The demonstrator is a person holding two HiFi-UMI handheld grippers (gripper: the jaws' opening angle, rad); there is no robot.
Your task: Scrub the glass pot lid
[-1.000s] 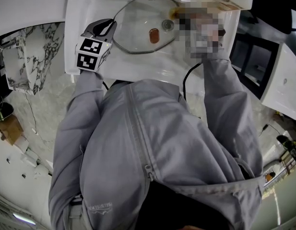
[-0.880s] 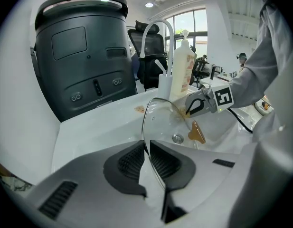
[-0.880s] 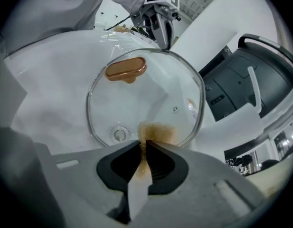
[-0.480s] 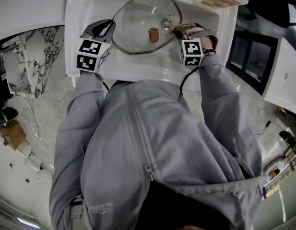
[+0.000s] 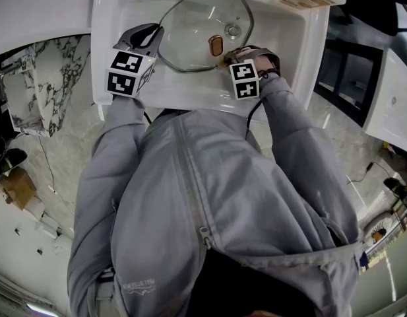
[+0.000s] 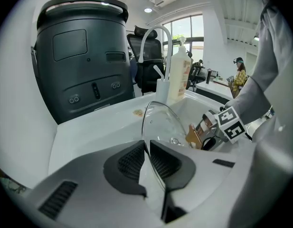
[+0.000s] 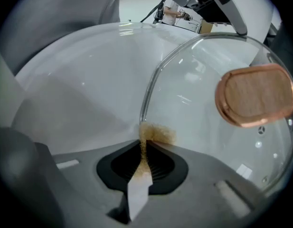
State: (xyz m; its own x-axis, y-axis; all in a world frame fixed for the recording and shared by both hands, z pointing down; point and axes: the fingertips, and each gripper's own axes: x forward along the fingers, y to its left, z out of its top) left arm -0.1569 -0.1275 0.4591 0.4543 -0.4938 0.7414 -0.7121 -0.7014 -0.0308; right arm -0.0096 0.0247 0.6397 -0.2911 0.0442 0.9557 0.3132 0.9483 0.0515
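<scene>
Gripping the glass lid [image 5: 196,25] by its rim, the left gripper [image 6: 147,151] has its jaws nearly together on the edge, inside the white sink [image 5: 190,99]. The right gripper [image 7: 144,151] pinches a thin tan scrub pad [image 7: 158,133], which touches the lid's rim near its copper-coloured knob [image 7: 255,96].

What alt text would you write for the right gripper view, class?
The right gripper pinches a tan pad against the rim of a glass lid. The lid, with a copper-rimmed knob, sits in a white sink.
</scene>
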